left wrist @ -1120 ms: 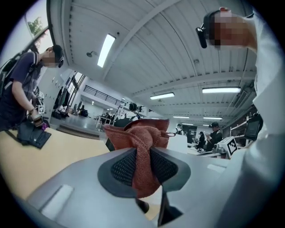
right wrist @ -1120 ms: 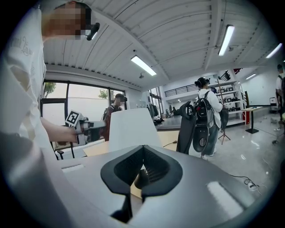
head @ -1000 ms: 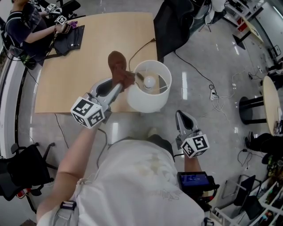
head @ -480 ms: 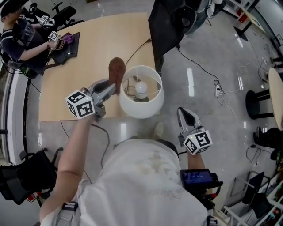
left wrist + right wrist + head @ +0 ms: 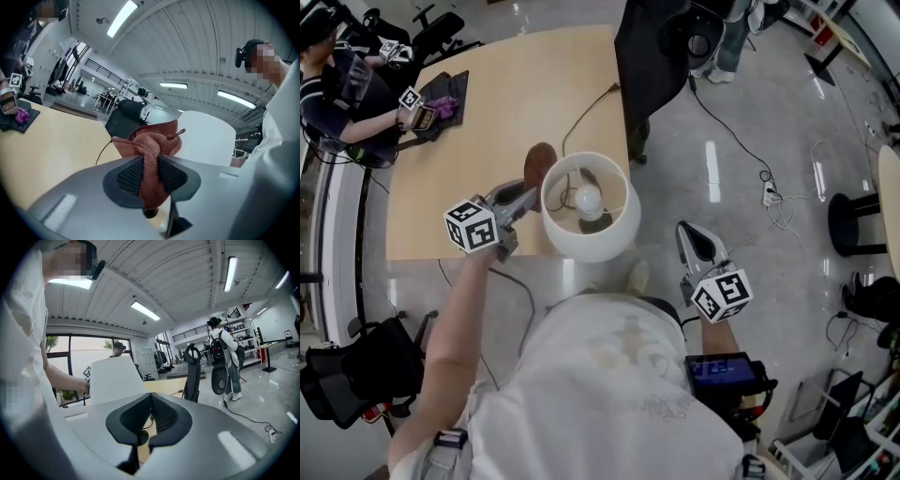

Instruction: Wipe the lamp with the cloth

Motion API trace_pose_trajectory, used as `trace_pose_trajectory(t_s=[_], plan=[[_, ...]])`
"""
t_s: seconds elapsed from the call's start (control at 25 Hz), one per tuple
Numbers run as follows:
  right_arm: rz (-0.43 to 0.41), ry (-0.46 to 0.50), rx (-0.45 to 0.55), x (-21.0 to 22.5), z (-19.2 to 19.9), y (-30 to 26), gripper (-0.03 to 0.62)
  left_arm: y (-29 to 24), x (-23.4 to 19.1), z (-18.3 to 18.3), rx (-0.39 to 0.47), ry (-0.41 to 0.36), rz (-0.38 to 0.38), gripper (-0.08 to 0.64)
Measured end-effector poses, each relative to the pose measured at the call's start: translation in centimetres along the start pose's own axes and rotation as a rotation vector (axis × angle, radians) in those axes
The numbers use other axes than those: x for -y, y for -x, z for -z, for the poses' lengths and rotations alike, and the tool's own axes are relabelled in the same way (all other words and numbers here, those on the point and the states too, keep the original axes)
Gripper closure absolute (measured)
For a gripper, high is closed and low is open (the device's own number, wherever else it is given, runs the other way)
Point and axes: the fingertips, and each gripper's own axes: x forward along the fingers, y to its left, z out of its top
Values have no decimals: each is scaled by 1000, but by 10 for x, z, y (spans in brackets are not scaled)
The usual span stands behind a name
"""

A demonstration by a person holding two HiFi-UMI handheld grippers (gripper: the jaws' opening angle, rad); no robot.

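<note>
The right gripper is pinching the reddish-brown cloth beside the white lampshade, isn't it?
No, the left gripper pinches the reddish-brown fabric cloth beside the white drum lampshade; the left gripper view shows it. The right gripper's jaws are together on nothing.

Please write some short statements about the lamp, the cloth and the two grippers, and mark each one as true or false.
1. The left gripper is shut on a reddish-brown cloth. True.
2. The lamp shade is black. False: it is white, and open at the top, so the bulb shows inside.
3. The right gripper holds the lamp shade. False: its jaws are together with nothing between them, and it hangs over the floor, apart from the lamp.
4. A dark cord runs from the lamp across the wooden table. True.
5. The cloth lies flat on the table. False: it is bunched between the left gripper's jaws, beside the shade.
</note>
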Motion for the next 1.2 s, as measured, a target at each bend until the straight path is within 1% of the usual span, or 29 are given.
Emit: trace_pose_trajectory(t_s=[0.12, 0.24, 0.36, 0.44, 0.52, 0.64, 0.8, 1.0, 1.08, 1.2], plan=[[-5, 4, 4, 2, -2, -1, 578, 6, 10, -21, 18, -45, 38, 471], [-22, 19, 0, 9, -6, -4, 578, 6, 27, -60, 38, -96, 93, 469], [-28, 16, 9, 10, -5, -6, 578, 8, 47, -97, 46, -146, 195, 469], [-30, 19, 8, 10, -4, -6, 578, 5, 57, -109, 20, -166, 278, 469], [-29, 18, 6, 11, -4, -5, 578, -1, 60, -110, -29, -168, 348, 469], [-14, 1, 15, 17, -3, -6, 578, -13, 55, -99, -107, -154, 404, 469], [9, -11, 16, 23, -1, -3, 578, -26, 47, -78, -201, -168, 413, 469], [30, -23, 9, 28, -2, -2, 578, -38, 30, -60, -251, -161, 388, 468], [34, -23, 10, 30, 0, -1, 578, -44, 19, -47, -276, -165, 377, 468], [37, -24, 6, 33, 4, 1, 578, -54, 5, -25, -317, -155, 341, 469]])
